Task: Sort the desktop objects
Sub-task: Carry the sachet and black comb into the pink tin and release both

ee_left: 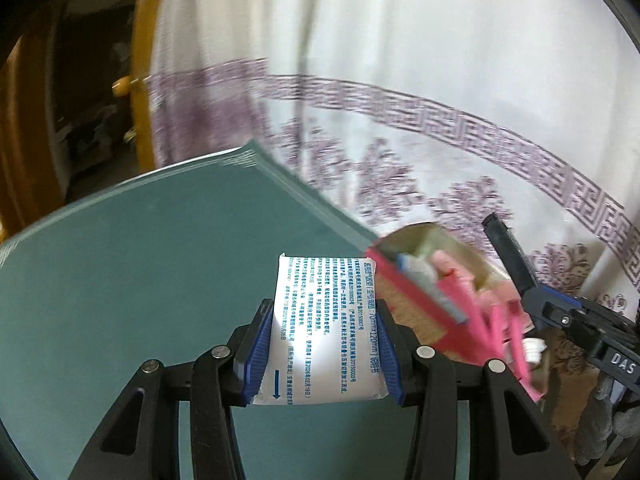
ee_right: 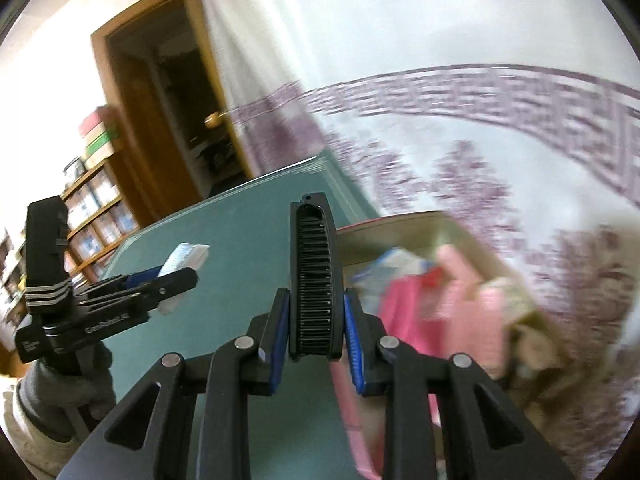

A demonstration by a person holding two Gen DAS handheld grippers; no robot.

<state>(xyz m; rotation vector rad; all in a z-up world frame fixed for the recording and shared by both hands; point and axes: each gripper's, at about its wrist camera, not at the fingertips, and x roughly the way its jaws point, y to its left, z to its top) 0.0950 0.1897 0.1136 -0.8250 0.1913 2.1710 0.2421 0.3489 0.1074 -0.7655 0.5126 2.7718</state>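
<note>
My left gripper (ee_left: 322, 354) is shut on a white sachet (ee_left: 324, 328) printed with blue text, held above the teal table (ee_left: 140, 264). Its blue pads press the sachet's two long sides. In the right wrist view my right gripper (ee_right: 316, 334) is shut on a black folding comb (ee_right: 316, 280) that stands upright between the pads. The left gripper (ee_right: 176, 280) with the sachet (ee_right: 184, 258) shows at the left there. The comb's tip (ee_left: 506, 252) and the right gripper (ee_left: 560, 312) appear at the right of the left wrist view. A cardboard box (ee_right: 452, 232) with pink and blue items lies beyond both.
A white curtain (ee_left: 400, 80) with purple patterns hangs behind the table. A wooden door frame (ee_right: 132, 120) and bookshelves (ee_right: 96, 216) stand at the left. A gloved hand (ee_right: 68, 392) holds the left gripper. The box's red edge (ee_left: 412, 292) sits at the table's right side.
</note>
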